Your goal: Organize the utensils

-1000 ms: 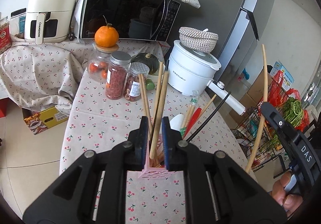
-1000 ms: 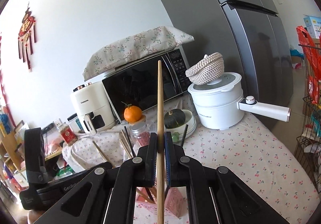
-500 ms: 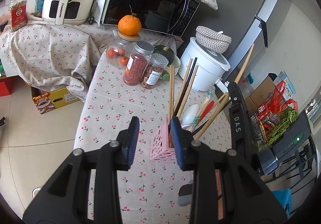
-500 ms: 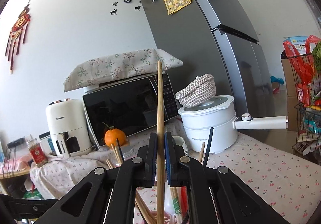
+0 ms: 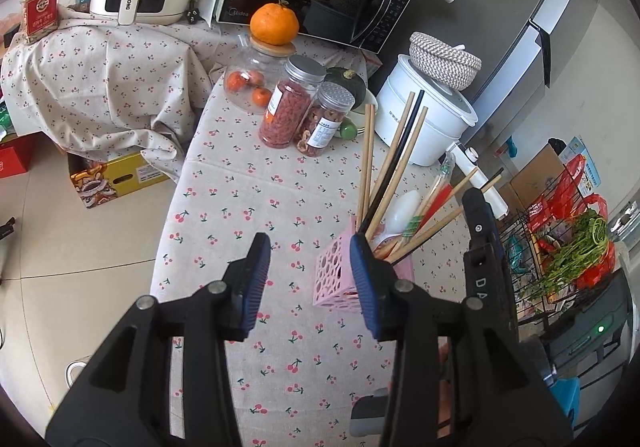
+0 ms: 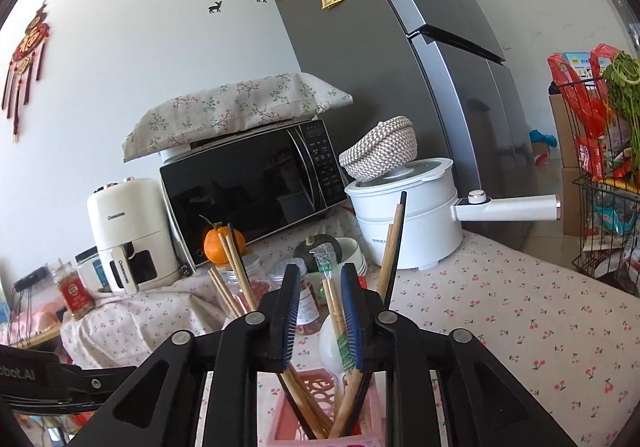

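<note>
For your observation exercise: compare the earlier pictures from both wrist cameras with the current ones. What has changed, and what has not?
The left gripper let go of the wooden chopsticks, which now stand in the pink holder; its jaws are opening with nothing between them. The right gripper released its long chopstick into the holder, and its jaws are opening too. The jars, white pot and microwave stayed put.

Pink perforated utensil holder (image 5: 335, 274) upright on cherry-print cloth, wooden chopsticks (image 5: 394, 171) and white spoon (image 5: 401, 207) leaning inside

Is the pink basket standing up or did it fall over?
Standing up. The pink basket sits flat on the cherry tablecloth, open top upward, with chopsticks poking out of it.
</note>
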